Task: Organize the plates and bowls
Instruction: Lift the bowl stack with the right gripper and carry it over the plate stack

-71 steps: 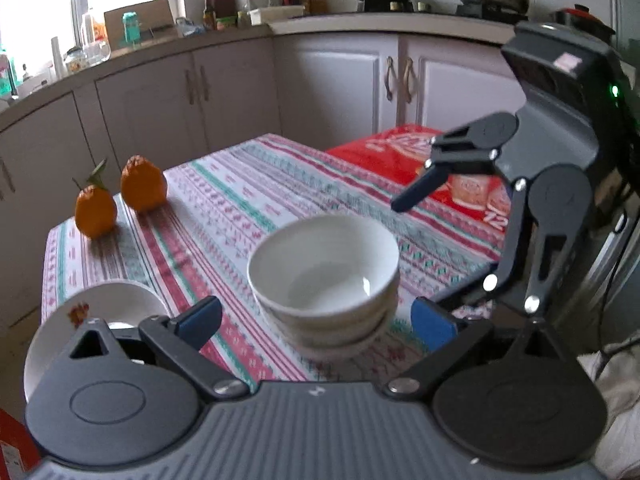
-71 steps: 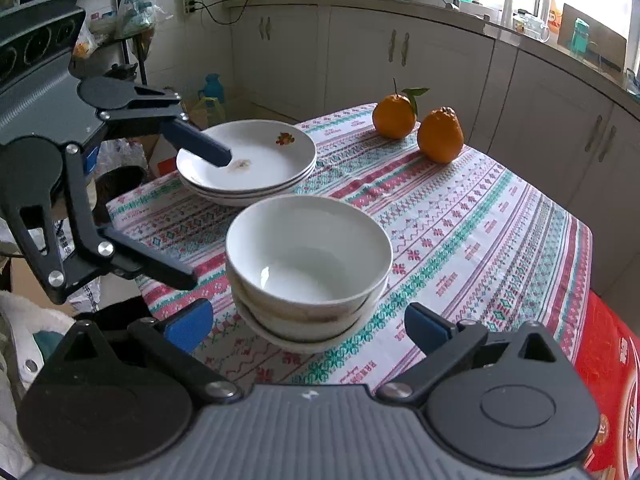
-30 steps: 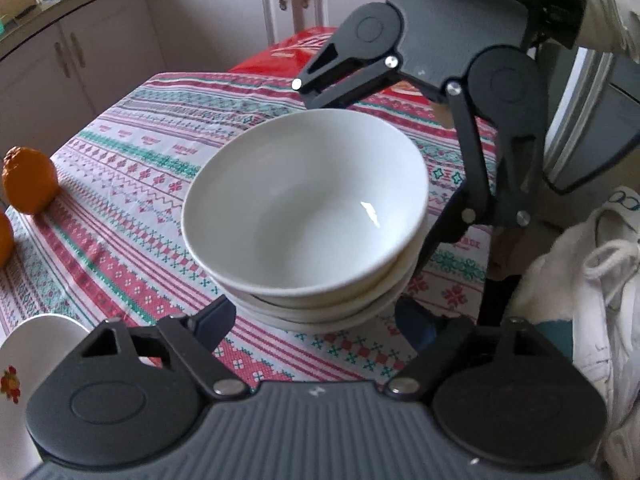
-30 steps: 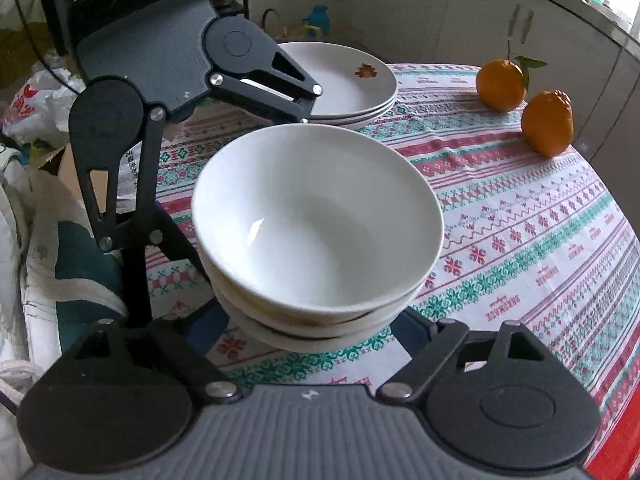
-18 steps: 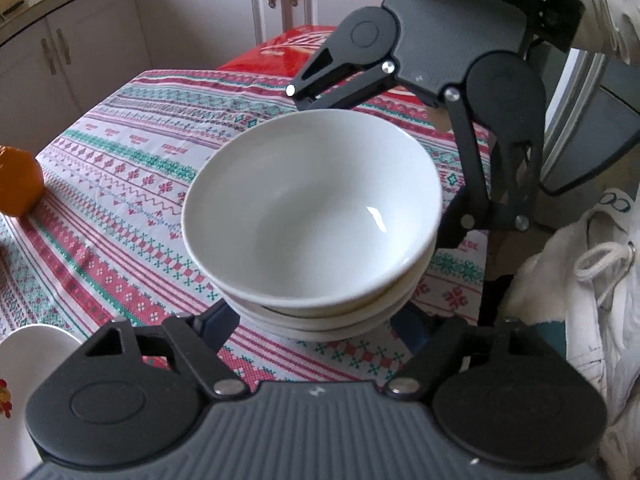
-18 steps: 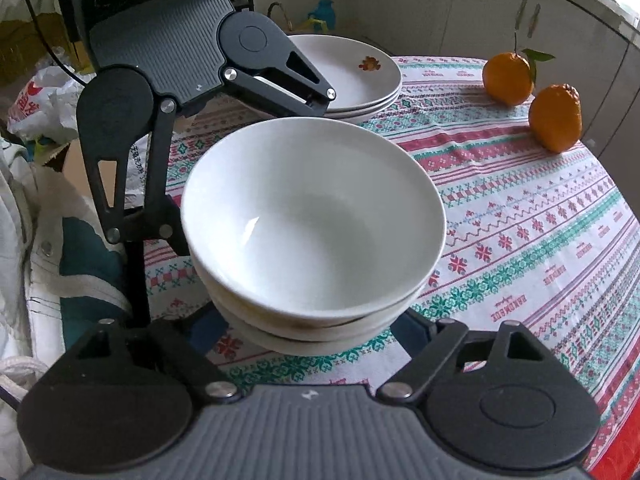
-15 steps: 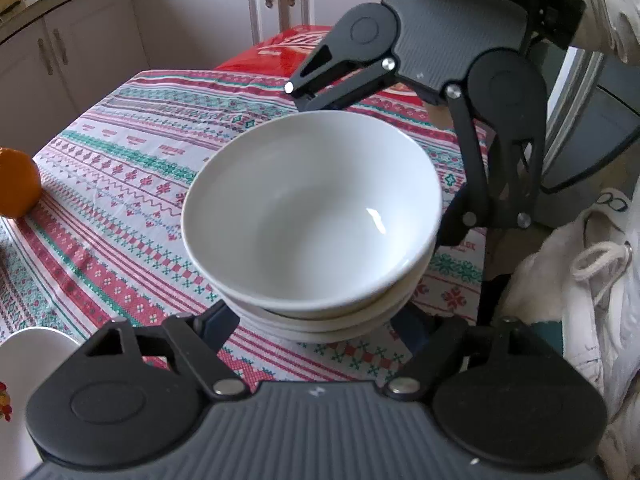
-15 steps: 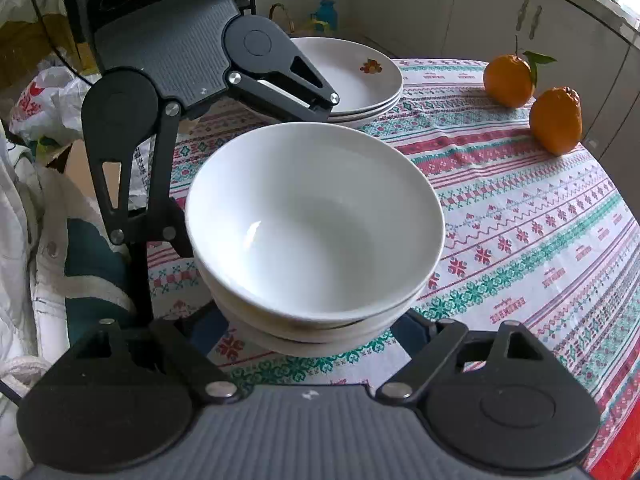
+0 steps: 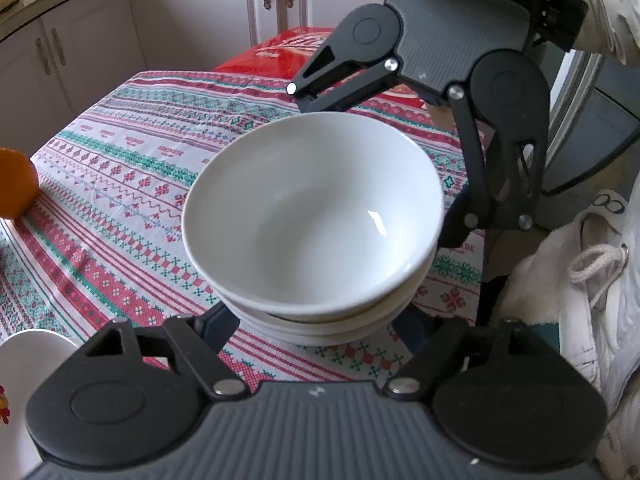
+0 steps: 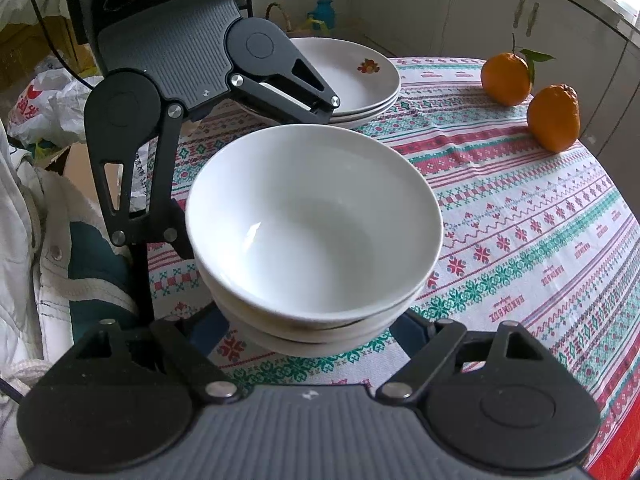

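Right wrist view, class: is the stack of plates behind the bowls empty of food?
Yes. The stack of plates shows only a bare white top with a small printed flower motif.

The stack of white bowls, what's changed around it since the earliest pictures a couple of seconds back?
Both grippers closed in from apart: the left gripper and right gripper now straddle the stack of white ceramic bowls from opposite sides, fingers low beside its base. The left jaws have just been closing; whether they touch is hidden. The bowls, the stack of white flower-print plates and two oranges stayed put on the patterned tablecloth.
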Motion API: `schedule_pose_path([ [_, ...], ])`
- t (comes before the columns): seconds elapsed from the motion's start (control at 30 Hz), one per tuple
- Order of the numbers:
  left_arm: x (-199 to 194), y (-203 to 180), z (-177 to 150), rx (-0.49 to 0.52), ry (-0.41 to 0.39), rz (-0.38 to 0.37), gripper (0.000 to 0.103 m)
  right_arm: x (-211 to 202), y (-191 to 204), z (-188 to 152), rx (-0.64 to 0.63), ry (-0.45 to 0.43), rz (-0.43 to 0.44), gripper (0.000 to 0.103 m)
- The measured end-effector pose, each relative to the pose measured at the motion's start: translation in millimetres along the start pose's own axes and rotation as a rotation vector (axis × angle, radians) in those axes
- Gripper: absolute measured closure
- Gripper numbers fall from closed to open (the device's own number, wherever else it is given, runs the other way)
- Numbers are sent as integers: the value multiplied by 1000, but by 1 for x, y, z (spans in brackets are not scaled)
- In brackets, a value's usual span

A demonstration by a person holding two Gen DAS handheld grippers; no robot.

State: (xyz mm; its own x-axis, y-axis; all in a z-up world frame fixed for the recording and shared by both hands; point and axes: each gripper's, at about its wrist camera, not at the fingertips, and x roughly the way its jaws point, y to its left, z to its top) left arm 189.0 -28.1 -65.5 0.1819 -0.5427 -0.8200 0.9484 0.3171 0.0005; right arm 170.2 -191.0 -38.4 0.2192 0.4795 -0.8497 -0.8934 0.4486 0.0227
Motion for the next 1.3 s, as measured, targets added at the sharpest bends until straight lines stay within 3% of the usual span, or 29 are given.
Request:
schedule_pose_path([
  [0.33,-18,-2,1,-15,-26,37,22,-12,5,12,-29,-11,-25,14],
  [0.67,-68,10,-15,-53,-43,156,22,-13,12,65,-142,-53,-14,14],
  [1.0,-111,50,-53,-150,-38,301,22,25,7,141,-293,-89,4,14],
  [1.3,-119,87,-82,-220,-20,338,22,66,-3,183,-328,-72,36,14],
])
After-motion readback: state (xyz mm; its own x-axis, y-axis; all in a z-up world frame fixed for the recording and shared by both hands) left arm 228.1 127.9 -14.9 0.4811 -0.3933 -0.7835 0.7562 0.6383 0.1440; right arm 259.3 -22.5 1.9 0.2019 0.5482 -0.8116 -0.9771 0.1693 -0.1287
